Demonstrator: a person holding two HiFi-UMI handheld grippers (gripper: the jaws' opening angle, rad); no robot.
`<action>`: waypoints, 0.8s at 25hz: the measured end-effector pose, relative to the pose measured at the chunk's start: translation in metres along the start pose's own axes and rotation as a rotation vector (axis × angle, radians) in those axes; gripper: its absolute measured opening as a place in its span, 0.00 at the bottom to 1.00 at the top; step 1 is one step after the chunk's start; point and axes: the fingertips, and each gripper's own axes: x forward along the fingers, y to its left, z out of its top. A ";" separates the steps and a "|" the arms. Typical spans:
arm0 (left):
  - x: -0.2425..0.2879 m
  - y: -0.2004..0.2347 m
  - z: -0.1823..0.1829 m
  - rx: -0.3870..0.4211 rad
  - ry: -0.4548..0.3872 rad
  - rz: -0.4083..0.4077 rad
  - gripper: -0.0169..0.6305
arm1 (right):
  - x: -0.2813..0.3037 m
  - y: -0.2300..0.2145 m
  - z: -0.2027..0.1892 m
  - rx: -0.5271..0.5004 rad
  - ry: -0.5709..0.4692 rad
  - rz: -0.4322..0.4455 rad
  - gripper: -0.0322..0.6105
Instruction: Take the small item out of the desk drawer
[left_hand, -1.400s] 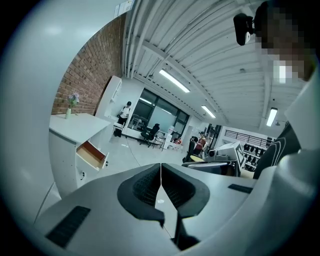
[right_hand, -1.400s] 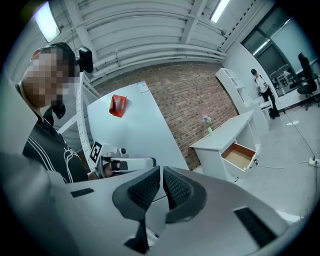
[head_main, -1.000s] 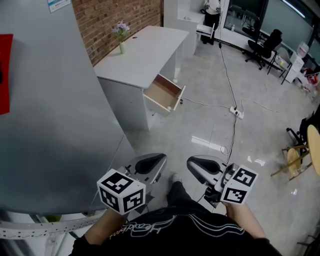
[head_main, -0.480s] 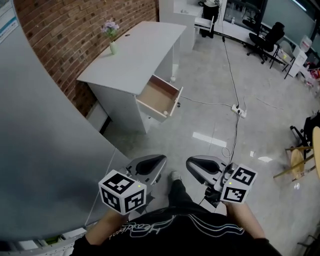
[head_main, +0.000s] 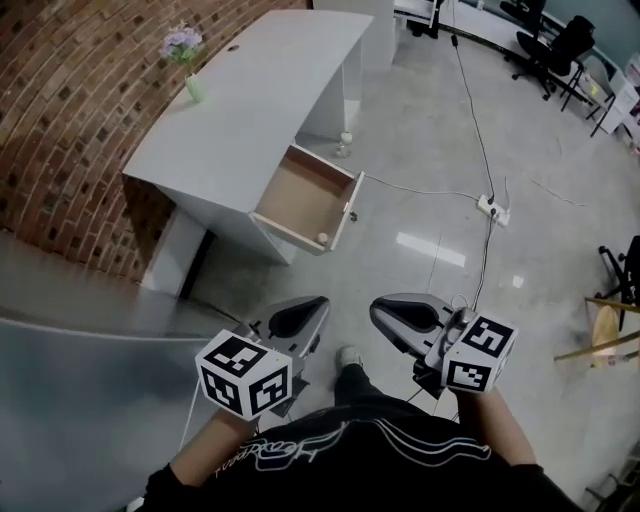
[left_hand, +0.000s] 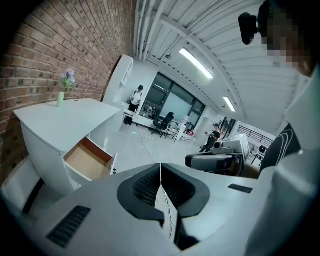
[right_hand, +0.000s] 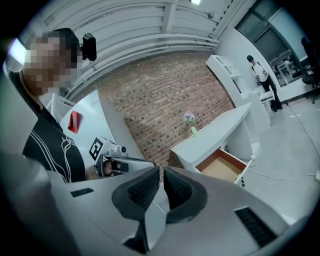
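Observation:
A white desk (head_main: 250, 100) stands by the brick wall, and its drawer (head_main: 300, 195) is pulled open. Inside, a small pale item (head_main: 322, 238) lies at the drawer's front right corner. My left gripper (head_main: 305, 315) and right gripper (head_main: 398, 315) are held side by side low in the head view, well short of the desk. Both are shut with nothing between the jaws. The left gripper view shows its shut jaws, the gripper (left_hand: 161, 167) and the open drawer (left_hand: 87, 159) far off at left. The right gripper (right_hand: 161, 172) looks toward the drawer (right_hand: 222, 167).
A small vase of flowers (head_main: 185, 60) stands on the desk's far end. A cable runs over the floor to a power strip (head_main: 493, 208) right of the drawer. Office chairs (head_main: 565, 45) are at the back right. A grey panel (head_main: 70, 400) is at my lower left.
The head view has swung: desk and open drawer now sit lower and nearer, and the grey panel has slid to the lower left. Both grippers stay shut in the same spots.

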 end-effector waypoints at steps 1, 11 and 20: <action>0.013 0.007 0.009 -0.003 0.000 0.005 0.06 | 0.002 -0.015 0.006 0.014 0.008 0.005 0.13; 0.075 0.076 0.032 -0.025 0.013 0.062 0.06 | 0.052 -0.110 0.016 -0.001 0.100 0.024 0.13; 0.114 0.140 0.029 -0.065 0.049 0.057 0.06 | 0.101 -0.163 0.012 0.079 0.137 -0.003 0.13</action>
